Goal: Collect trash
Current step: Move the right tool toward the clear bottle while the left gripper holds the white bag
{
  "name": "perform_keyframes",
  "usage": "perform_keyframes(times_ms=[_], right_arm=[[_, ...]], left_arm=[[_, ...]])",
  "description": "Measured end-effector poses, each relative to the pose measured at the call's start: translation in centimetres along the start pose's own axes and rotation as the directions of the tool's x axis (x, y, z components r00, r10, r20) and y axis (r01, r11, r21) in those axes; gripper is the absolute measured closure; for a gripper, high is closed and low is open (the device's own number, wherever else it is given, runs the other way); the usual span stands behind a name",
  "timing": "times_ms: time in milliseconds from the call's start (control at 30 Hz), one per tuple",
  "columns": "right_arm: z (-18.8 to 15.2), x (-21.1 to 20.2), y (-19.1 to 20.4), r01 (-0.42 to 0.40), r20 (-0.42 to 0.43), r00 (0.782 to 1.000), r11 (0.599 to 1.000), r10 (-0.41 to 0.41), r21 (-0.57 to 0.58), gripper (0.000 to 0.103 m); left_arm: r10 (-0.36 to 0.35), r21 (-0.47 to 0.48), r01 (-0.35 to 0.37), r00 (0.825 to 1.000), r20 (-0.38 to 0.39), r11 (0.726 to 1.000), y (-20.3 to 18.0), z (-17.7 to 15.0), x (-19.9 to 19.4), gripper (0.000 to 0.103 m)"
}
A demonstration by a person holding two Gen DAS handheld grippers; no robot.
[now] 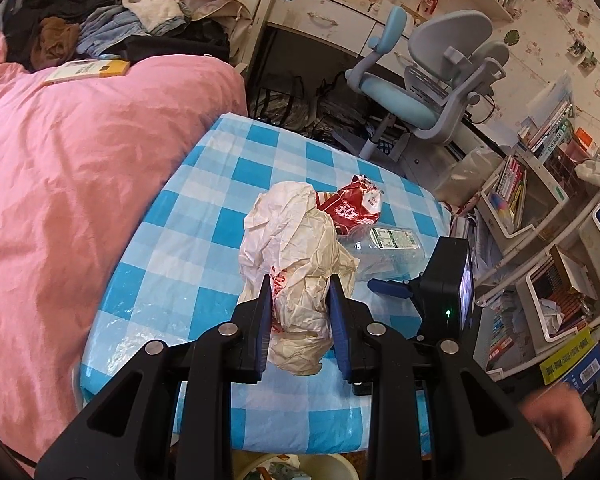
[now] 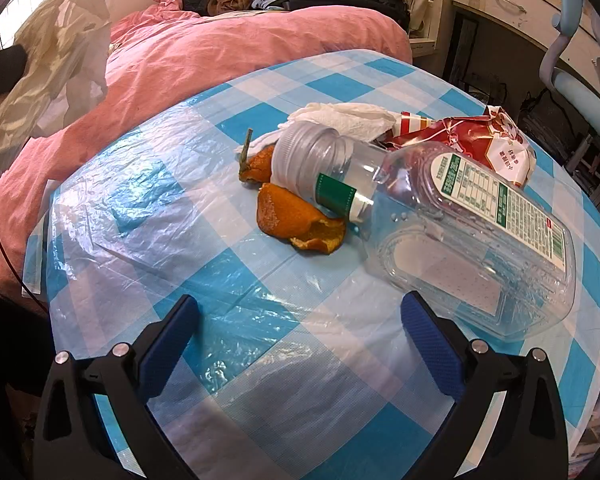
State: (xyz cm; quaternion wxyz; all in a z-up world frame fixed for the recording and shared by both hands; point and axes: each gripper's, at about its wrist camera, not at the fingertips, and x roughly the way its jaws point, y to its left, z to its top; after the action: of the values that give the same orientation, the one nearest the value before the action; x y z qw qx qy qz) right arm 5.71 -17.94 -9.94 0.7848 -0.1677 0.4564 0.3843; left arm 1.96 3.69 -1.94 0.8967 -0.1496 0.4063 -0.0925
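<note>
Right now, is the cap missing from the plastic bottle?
No, the clear plastic bottle lying on the checked table has its pale screw cap on, beside the orange peel.

Bright window daylight, tablecloth (image 2: pixel 148 208) glare (fisheye-warped edges)

Crumpled bag (image 1: pixel 296 280) pinched in left claw (image 1: pixel 300 300), up above table (image 1: pixel 204 240). Bottle (image 2: pixel 452 232) lying on table, cap end resting on orange peel (image 2: pixel 296 220). Tissue (image 2: pixel 348 118) behind bottle cap. Snack wrapper (image 2: pixel 480 136) behind bottle, right of tissue. Right claw (image 2: pixel 300 320) wide apart, near bottle base. Bed (image 1: pixel 80 168) left of table. Chair (image 1: pixel 428 92) behind table.
</note>
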Motion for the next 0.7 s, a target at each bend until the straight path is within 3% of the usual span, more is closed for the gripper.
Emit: perform_keyframes(times_ms=[700], right_arm=[[0.0, 0.0, 0.0, -0.001, 0.0, 1.0, 1.0, 0.001, 0.001, 0.006]], left_arm=[[-0.027, -0.002, 0.027, 0.999, 0.035, 1.0, -0.5, 2.4, -0.3, 0.078]])
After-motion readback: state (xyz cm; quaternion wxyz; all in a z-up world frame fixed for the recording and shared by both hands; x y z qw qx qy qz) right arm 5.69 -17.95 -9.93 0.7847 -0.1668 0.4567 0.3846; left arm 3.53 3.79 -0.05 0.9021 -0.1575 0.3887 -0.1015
